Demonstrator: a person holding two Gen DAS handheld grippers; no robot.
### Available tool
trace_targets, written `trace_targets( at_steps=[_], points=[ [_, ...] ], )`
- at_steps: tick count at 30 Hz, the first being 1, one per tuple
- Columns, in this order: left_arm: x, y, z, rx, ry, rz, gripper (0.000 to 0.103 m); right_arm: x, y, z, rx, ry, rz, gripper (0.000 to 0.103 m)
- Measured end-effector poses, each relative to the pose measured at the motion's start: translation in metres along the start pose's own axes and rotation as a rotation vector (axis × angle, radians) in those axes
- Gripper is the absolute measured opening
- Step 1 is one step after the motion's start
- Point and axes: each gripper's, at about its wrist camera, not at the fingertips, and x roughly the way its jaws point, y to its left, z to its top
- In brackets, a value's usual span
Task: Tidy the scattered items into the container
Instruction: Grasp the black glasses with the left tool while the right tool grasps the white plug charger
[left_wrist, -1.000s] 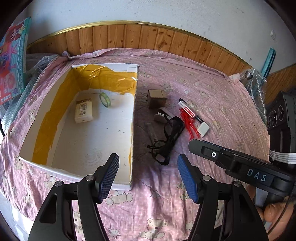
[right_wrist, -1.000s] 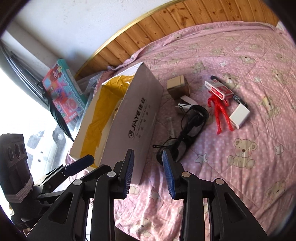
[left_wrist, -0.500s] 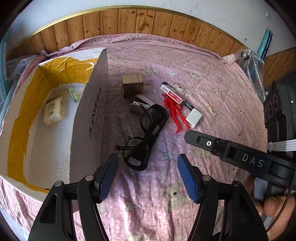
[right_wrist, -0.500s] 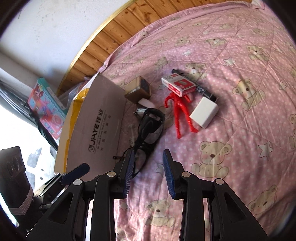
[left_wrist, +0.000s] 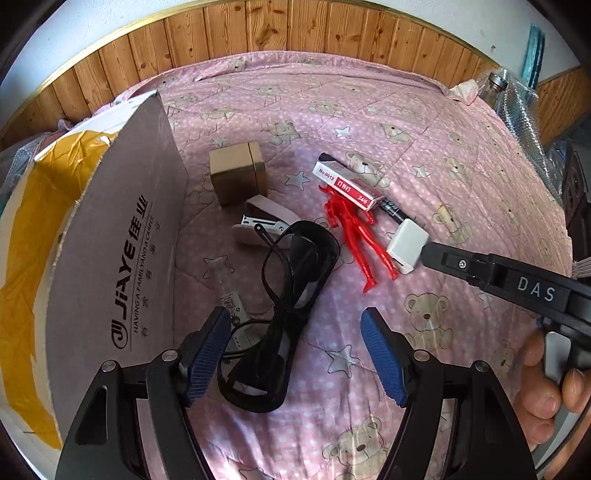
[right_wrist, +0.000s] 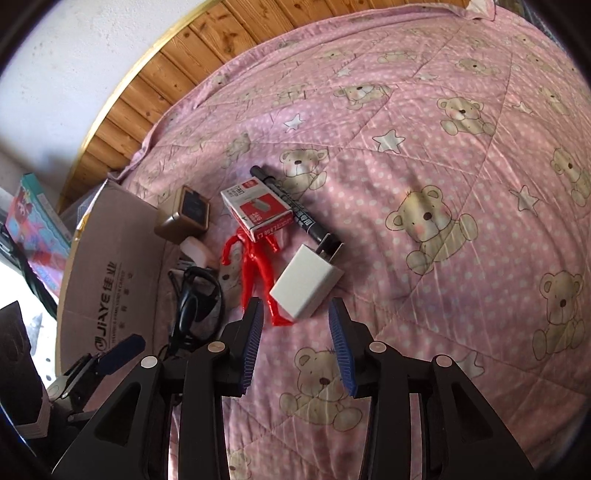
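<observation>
The cardboard box (left_wrist: 110, 240) stands at the left with its yellow-taped inside mostly hidden. My left gripper (left_wrist: 295, 332) is open low over the black glasses (left_wrist: 291, 295), whose near end lies between its fingertips. My right gripper (right_wrist: 295, 314) is open, with the white charger (right_wrist: 306, 284) just ahead of its tips and not touched. Around them lie a red figure (right_wrist: 258, 266), a red-and-white staple box (right_wrist: 255, 206), a black marker (right_wrist: 295, 206), a brown box (left_wrist: 236, 177) and a stapler (left_wrist: 262, 221).
Everything rests on a pink bear-print quilt (right_wrist: 443, 184), with wood panelling (left_wrist: 295, 29) behind. A small labelled item (left_wrist: 231, 299) lies beside the glasses near the box wall. A person's hand (left_wrist: 546, 387) holds the right gripper's handle at the right edge.
Both grippers have swung away from the box opening and come down close to the scattered items. The right one now sits at the charger, the left one over the glasses.
</observation>
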Motion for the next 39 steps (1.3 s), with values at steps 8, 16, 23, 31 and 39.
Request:
trace_targets(
  at_steps=[8,16,23,31,39],
  points=[
    [0.037,0.008,-0.006,-0.087,0.125,-0.207,0.058,0.022,-0.004,0.02,-0.067,0.0,-0.051,0.039],
    [0.032,0.02,-0.01,-0.112,0.014,-0.126,0.067,0.034,0.004,0.023,-0.07,0.004,-0.039,0.043],
    [0.043,-0.002,-0.024,-0.054,0.027,-0.139,0.035,0.016,0.006,0.016,-0.11,0.038,-0.006,0.031],
    [0.046,0.005,-0.038,-0.1,-0.003,-0.201,0.048,0.031,0.018,-0.001,-0.14,0.052,-0.048,0.032],
    [0.046,0.015,-0.042,-0.12,-0.039,-0.247,0.024,0.0,0.019,-0.009,-0.111,-0.005,-0.036,0.022]
  ],
)
